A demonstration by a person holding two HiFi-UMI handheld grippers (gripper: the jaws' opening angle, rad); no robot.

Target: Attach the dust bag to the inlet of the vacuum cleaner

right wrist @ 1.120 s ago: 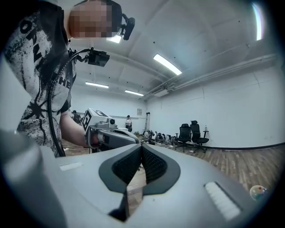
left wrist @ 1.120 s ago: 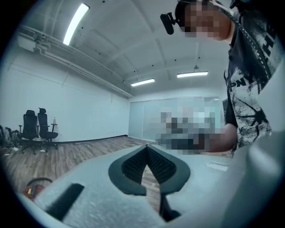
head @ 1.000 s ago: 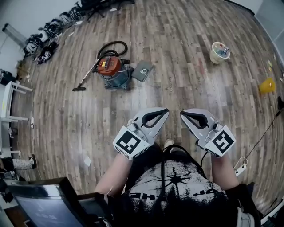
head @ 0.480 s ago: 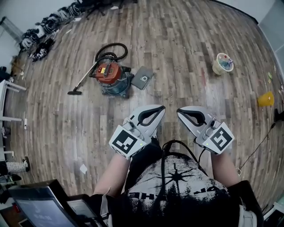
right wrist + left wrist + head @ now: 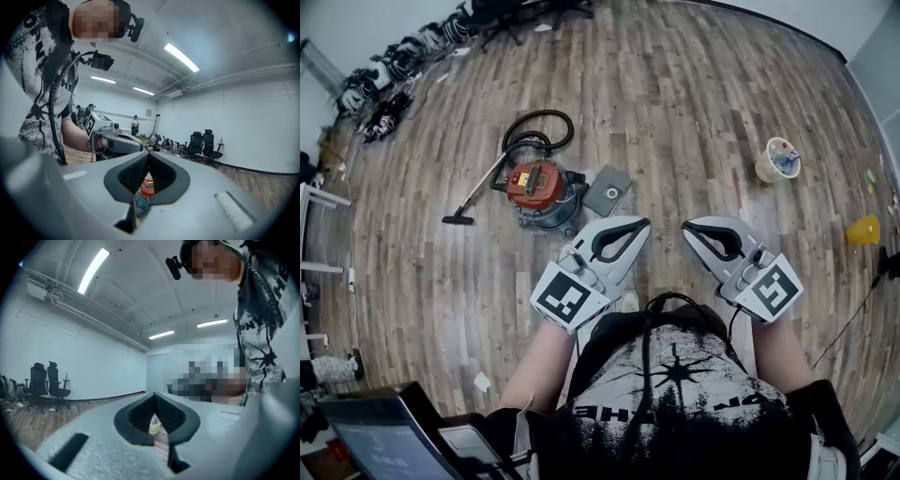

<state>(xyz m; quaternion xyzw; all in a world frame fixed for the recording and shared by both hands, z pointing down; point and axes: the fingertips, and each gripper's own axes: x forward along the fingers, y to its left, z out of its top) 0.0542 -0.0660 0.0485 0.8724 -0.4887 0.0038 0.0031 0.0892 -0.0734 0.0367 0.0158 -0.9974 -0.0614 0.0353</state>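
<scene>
Well out on the wooden floor [image 5: 694, 112], away from its edges, stands the red-topped vacuum cleaner [image 5: 539, 187], and the flat grey dust bag [image 5: 608, 190] lies on the boards just beside its right. Nearer the person, the left gripper [image 5: 643, 223] and right gripper [image 5: 686, 228] are held side by side, apart, each with fingers pressed together on nothing.

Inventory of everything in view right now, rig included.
vacuum cleaner: one, orange lid, dark body, floor ahead
hose: one, black, looped behind vacuum cleaner
dust bag: one, grey, flat on floor beside vacuum cleaner
container: one, cream, floor at right
yellow object: one, yellow, floor at far right
office chairs: two, black, by white wall
left gripper: one, grey, shut, empty
right gripper: one, grey, shut, empty
</scene>
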